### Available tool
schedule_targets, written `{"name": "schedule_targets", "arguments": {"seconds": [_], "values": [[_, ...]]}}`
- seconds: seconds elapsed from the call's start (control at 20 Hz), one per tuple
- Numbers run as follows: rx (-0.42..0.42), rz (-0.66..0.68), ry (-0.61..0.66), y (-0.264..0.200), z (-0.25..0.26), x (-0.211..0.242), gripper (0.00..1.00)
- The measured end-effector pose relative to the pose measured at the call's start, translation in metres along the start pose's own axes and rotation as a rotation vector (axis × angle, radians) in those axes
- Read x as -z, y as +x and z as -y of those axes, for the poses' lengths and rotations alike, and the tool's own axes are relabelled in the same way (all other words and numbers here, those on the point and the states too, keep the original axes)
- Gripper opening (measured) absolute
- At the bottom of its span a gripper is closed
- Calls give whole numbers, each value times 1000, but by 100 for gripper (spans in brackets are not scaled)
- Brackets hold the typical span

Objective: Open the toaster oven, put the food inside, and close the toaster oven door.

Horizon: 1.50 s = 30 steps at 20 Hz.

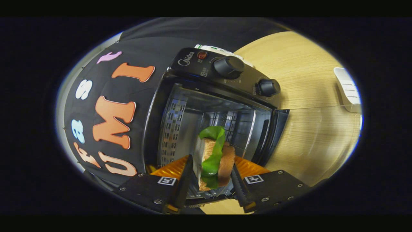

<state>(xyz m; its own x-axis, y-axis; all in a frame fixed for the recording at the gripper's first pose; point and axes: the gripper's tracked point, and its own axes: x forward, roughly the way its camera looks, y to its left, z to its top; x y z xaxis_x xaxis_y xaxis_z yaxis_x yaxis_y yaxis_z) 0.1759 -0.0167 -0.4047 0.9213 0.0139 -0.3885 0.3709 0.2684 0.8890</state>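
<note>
A sandwich (215, 159) of bread slices with green lettuce stands on edge between my two fingers (186, 175), and both press on its sides. My gripper (210, 180) is shut on it, held right at the mouth of the black toaster oven (225, 69). The oven's shiny chamber (209, 119) lies open just beyond the sandwich. Its glass door (318, 135) hangs swung open over the wooden table to the right. Two black knobs (229, 66) sit on the control panel above the opening.
A wooden table (296, 64) runs behind and beside the oven. A white ribbed object (348, 88) lies on it at the far right. Black booth cloth (106, 106) hangs close on the oven's left side.
</note>
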Motion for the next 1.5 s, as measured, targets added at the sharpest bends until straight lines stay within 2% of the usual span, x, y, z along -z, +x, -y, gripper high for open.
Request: {"name": "schedule_targets", "arguments": {"seconds": [0.2,0.25,0.3,0.35,0.5,1.0,1.3,1.5], "values": [[11,28,1,-16,3,0,78],[46,25,-17,-15,11,2,81],[66,29,-12,-19,17,4,96],[70,35,9,-22,17,1,98],[98,19,29,-27,19,13,98],[185,-4,-122,-58,26,17,98],[173,-104,-288,-110,31,33,98],[183,-133,-501,-143,39,22,98]]}}
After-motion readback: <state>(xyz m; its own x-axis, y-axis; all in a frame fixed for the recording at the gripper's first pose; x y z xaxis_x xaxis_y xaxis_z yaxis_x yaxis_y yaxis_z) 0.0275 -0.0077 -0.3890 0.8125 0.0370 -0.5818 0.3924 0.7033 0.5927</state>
